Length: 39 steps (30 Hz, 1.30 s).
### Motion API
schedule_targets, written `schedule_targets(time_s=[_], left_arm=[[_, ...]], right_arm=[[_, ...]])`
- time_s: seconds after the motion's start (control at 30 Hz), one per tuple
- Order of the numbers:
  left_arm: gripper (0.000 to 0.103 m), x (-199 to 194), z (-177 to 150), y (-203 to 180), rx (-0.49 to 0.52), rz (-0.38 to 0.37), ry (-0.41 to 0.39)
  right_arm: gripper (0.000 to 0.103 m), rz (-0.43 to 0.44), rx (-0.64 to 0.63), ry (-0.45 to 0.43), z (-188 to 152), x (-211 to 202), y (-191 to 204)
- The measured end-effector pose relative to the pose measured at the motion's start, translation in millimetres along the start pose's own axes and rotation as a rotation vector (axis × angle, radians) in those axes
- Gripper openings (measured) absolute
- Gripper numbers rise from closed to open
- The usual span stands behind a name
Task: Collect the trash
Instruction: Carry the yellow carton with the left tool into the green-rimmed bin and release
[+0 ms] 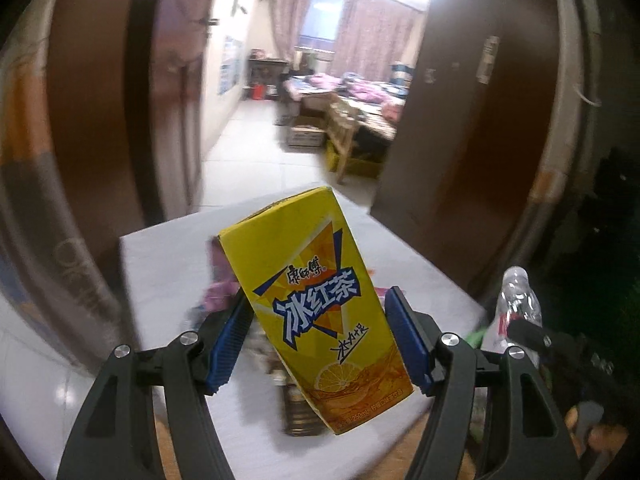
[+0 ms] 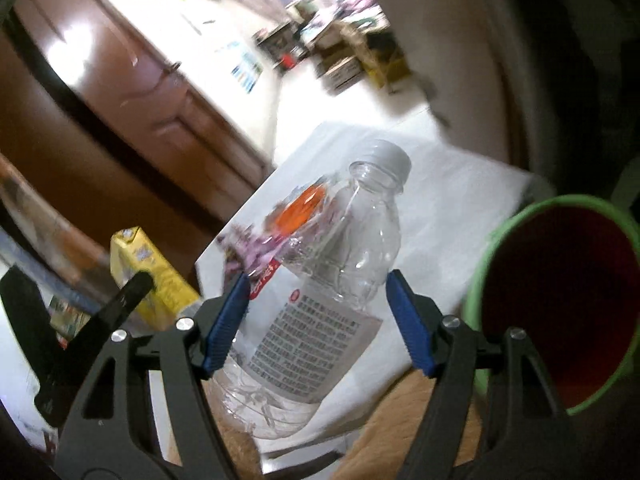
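My left gripper [image 1: 318,296] is shut on a yellow iced-tea carton [image 1: 304,264], which tilts above the white-covered table [image 1: 168,264]. Both blue pads press on its sides. In the right wrist view my right gripper [image 2: 318,276] is shut on a clear plastic bottle [image 2: 344,240] with a white cap and printed label, held off the table [image 2: 440,200]. The same bottle [image 1: 516,304] shows at the right of the left wrist view, and the carton [image 2: 148,268] at the left of the right wrist view.
A green bin [image 2: 480,276] with a dark red inside stands just right of the bottle. A pink wrapper [image 1: 218,292] and a dark container [image 1: 296,404] lie on the table under the carton. Brown doors [image 1: 460,120] flank a doorway beyond.
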<state>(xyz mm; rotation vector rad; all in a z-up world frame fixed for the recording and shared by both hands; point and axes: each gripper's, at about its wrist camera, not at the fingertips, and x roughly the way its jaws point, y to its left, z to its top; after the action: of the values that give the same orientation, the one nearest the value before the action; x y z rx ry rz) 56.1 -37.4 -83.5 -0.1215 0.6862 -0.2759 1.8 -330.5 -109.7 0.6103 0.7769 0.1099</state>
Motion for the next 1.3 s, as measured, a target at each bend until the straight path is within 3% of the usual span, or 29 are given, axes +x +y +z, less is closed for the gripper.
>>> schedule_targets(time_s=[0.33,0.5,0.67,0.83,1.07,1.3], left_arm=[[0.064,40,-21,-130,0.196,-0.299,0.127],[0.064,68,-39,-187,0.284,-0.375,0.226],[0.066,73,-49,-229,0.361,-0.426,0.265],[0.087,59,-54,-235,0.413,-0.422,0.207],[0.088,61,-48,-201,0.387,-0.371,0.184],[0.089,59,-29,-134,0.315,-0.204,0.139]], right_arm=[[0.068,-0.271,0.16,-0.11,9,-56,-110],[0.068,-0.375,0.196,-0.13,1,-67,-128],[0.072,-0.439,0.207,-0.143,1,-70,-138],[0.078,-0.449,0.214,-0.163,-2,-74,-137],[0.08,-0.435,0.178,-0.173,-1,-77,-130],[0.082,-0.406,0.108,-0.134,2,-58,-98]])
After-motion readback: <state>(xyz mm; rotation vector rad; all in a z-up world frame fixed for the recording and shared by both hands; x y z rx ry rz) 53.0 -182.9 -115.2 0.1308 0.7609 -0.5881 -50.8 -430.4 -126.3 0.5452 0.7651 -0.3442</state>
